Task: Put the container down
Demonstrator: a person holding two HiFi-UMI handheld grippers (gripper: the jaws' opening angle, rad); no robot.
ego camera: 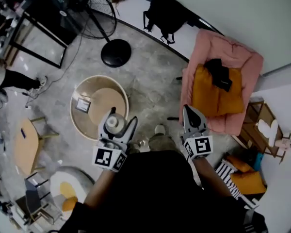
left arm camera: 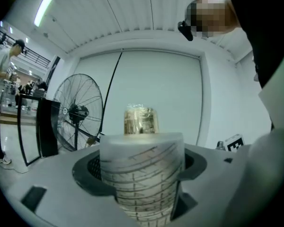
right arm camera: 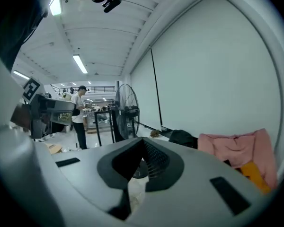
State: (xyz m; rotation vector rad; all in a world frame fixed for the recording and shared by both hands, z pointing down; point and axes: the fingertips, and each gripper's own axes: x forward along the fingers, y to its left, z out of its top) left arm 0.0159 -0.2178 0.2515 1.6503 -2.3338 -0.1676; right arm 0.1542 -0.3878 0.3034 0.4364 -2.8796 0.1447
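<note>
A translucent container [left arm camera: 142, 178] with dark ruled lines and a gold-coloured top [left arm camera: 141, 121] stands upright between the jaws of my left gripper [left arm camera: 142, 171], which is shut on it. In the head view the container [ego camera: 113, 122] and left gripper [ego camera: 117, 126] are held in the air over the near edge of a round wooden table [ego camera: 83, 87]. My right gripper [ego camera: 192, 116] is held level beside it, over the floor. Its jaws meet at the tips [right arm camera: 143, 144] with nothing between them.
A small framed item [ego camera: 82, 105] lies on the round table. A standing fan [ego camera: 115, 52] is beyond it. A pink sofa [ego camera: 233, 57] with an orange cushion [ego camera: 206, 98] is at the right, a black backpack [ego camera: 165, 11] lies by the wall, and a wooden chair [ego camera: 26, 144] stands at the left.
</note>
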